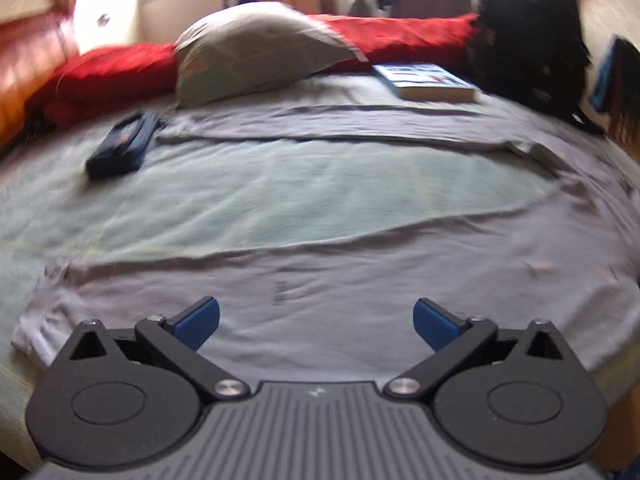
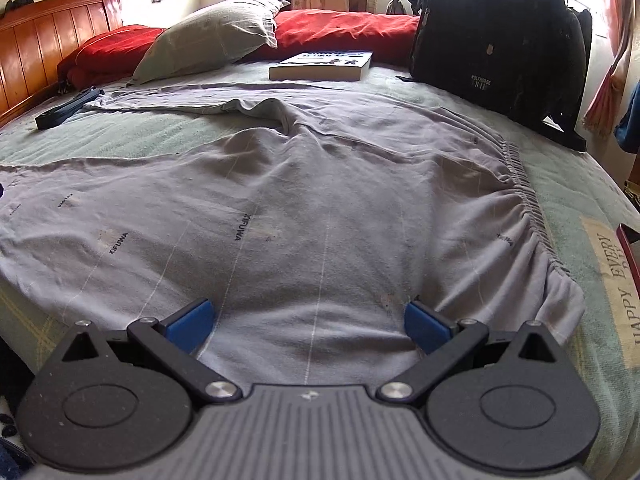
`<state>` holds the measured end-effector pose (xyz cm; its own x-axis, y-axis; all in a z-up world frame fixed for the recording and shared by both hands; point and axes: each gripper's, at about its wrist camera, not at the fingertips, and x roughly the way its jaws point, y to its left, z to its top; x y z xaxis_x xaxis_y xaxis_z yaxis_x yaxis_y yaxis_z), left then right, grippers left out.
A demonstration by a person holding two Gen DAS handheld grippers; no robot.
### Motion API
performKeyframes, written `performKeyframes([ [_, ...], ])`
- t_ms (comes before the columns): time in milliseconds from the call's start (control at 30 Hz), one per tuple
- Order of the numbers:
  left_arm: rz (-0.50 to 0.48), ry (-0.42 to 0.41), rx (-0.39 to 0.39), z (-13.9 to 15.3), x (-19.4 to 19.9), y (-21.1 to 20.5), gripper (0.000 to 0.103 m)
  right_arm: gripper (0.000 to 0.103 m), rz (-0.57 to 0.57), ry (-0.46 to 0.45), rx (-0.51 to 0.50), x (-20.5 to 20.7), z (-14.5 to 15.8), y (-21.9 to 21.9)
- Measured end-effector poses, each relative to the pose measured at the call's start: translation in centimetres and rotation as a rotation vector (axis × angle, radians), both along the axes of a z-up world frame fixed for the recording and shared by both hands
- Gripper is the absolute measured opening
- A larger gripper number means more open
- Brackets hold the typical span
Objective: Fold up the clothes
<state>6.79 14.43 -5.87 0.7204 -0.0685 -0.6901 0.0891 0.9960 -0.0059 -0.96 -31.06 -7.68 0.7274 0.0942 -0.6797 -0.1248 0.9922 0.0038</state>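
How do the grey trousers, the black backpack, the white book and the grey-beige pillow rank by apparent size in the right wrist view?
1. Grey trousers, though nearest the camera.
2. Black backpack.
3. Grey-beige pillow.
4. White book.

— What could be read on the grey trousers (image 2: 280,208)?
— "XIFUWA", printed several times over. The bed cover (image 2: 592,208) said "HAPPY EVERY" (the rest was cut off).
— And the black backpack (image 2: 500,32)?
— Small lettering, too faint to make out; the book (image 2: 320,66) cover likewise
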Motion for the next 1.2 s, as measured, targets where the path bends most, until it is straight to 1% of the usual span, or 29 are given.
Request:
performKeyframes([
  [100,0.042,0.028,-0.045,-1.4,-0.4,2.6,0.102,0.103,-0.005,0.004,-0.007,0.1,0.0,0.2],
  [167,0.037,0.008,-0.069,-2.0,-1.5,3.9,0.102,0.103,-0.007,0.005,-0.008,0.1,0.0,0.2],
  [267,0.034,0.006,-0.099,-1.9,-2.7,5.5,0.102,0.103,-0.009,0.010,-0.009,0.2,0.1,0.2],
  [367,0.051,0.018,-0.110,-0.9,-2.8,6.8,0.102,0.103,-0.012,0.016,-0.012,0.3,0.1,0.3],
  [467,0.062,-0.002,-0.073,0.3,-1.5,8.0,0.102,0.103,-0.018,0.021,-0.016,0.3,0.1,0.4],
  [533,0.070,-0.006,-0.048,0.7,0.1,8.5,0.102,0.103,-0.023,0.024,-0.019,0.3,0.2,0.5],
  [633,0.094,0.021,-0.038,0.1,2.2,9.5,0.102,0.103,-0.031,0.026,-0.022,0.3,0.2,0.6],
  [700,0.123,0.043,-0.032,-0.5,2.9,9.9,0.102,0.103,-0.033,0.025,-0.021,0.3,0.2,0.6],
  [767,0.136,0.050,-0.022,-1.0,2.9,10.0,0.102,0.103,-0.033,0.028,-0.019,0.4,0.2,0.6],
  [967,0.114,0.037,-0.017,-1.3,2.1,10.5,0.102,0.103,-0.031,0.055,-0.020,0.8,0.4,0.6],
  [1067,0.132,0.042,0.001,-1.3,1.9,11.2,0.102,0.103,-0.034,0.049,-0.022,0.7,0.3,0.7],
  [1200,0.159,0.046,-0.034,-1.0,1.2,12.6,0.102,0.103,-0.036,0.050,-0.025,0.7,0.3,0.7],
])
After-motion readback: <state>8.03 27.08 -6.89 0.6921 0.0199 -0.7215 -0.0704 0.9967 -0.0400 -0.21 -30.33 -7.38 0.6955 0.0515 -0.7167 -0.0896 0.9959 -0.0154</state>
